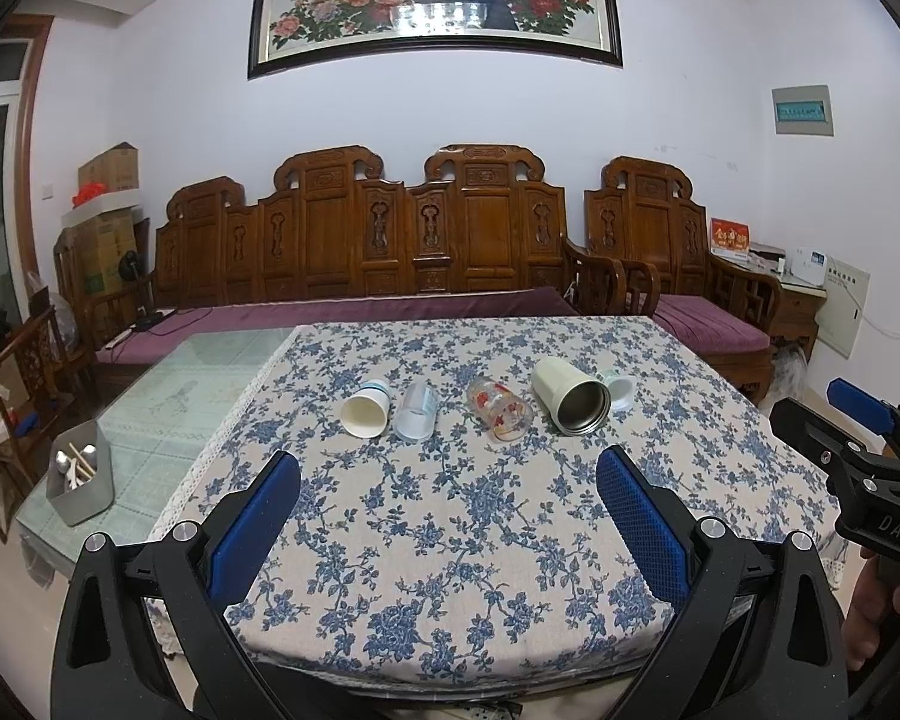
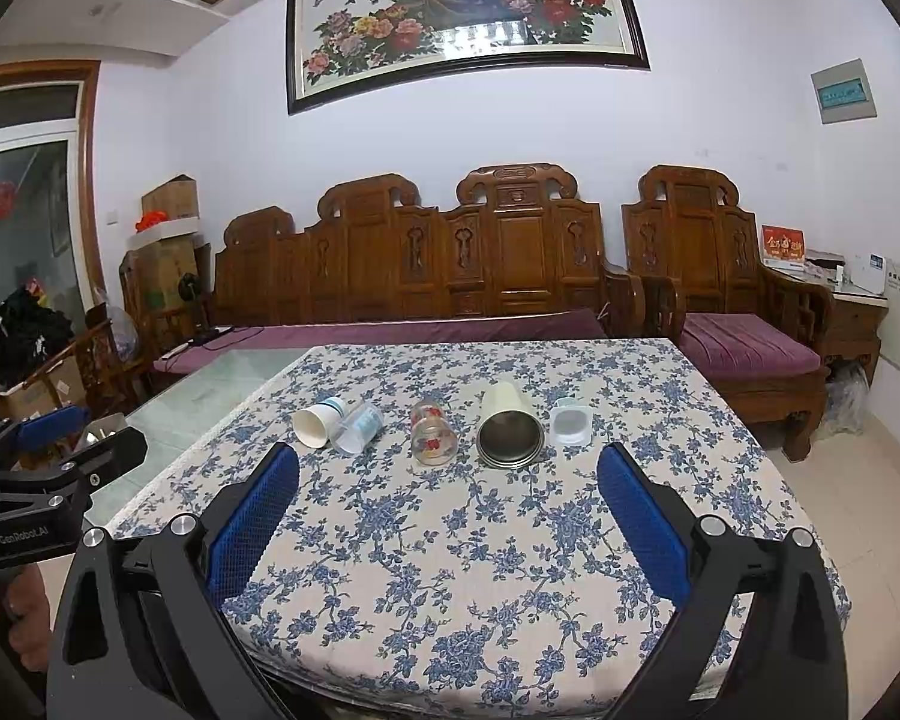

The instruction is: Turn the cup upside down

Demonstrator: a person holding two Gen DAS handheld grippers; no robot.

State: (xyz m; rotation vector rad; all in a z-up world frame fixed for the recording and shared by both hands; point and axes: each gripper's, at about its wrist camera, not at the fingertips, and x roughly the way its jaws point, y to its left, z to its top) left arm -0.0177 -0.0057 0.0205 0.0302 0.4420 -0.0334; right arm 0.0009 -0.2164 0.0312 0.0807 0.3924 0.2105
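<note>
Several cups lie on their sides in a row on the floral tablecloth [image 1: 450,540]: a white paper cup [image 1: 364,410] [image 2: 317,418], a clear plastic cup [image 1: 416,413] [image 2: 359,426], a glass with red flowers [image 1: 499,408] [image 2: 431,432], a cream steel tumbler [image 1: 570,395] [image 2: 509,425] and a small clear cup [image 1: 619,387] [image 2: 569,421]. Their mouths face me. My left gripper [image 1: 449,468] is open and empty, well short of the cups. My right gripper [image 2: 449,465] is open and empty, also short of them; it shows at the right edge of the left wrist view [image 1: 858,444].
A grey cutlery holder [image 1: 81,474] stands on the bare glass part of the table at the left. A carved wooden sofa [image 1: 390,240] with purple cushions runs behind the table. A side cabinet [image 2: 852,312] is at the right wall.
</note>
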